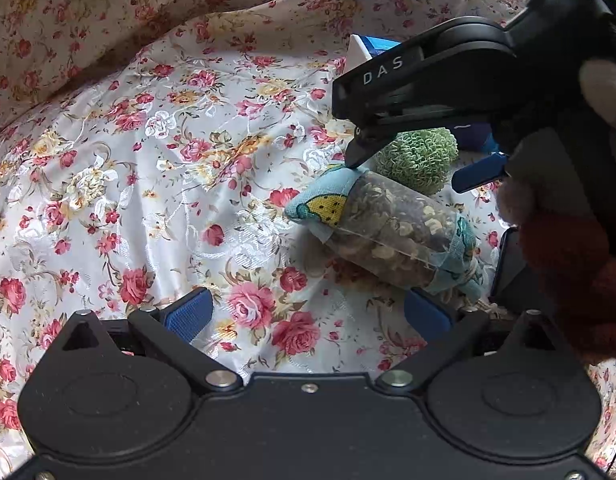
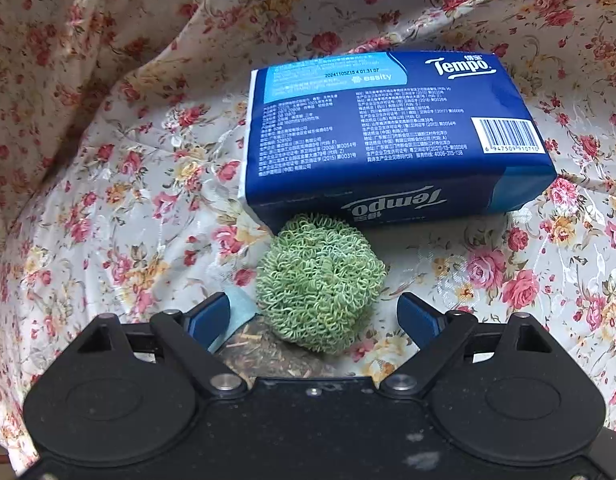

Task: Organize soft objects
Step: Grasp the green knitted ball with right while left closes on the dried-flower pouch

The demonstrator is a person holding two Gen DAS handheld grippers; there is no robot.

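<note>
A green looped scrubber ball (image 2: 320, 284) lies on the flowered cloth (image 2: 107, 208), touching the front of a blue Tempo tissue pack (image 2: 388, 132). My right gripper (image 2: 316, 316) points down over the ball, open. Its blue pads (image 2: 209, 316) stand on either side of the ball without pressing it. A clear sachet of dried herbs with blue fabric ends (image 1: 388, 224) lies just in front of the ball (image 1: 420, 160), partly under the right gripper (image 1: 416, 165). My left gripper (image 1: 308, 314) hangs open over bare cloth, to the left of the sachet.
The cloth (image 1: 147, 160) rises in folds at the back and left. A corner of the tissue pack (image 1: 372, 46) shows behind the right gripper. A hand in a reddish sleeve (image 1: 568, 260) fills the right edge of the left wrist view.
</note>
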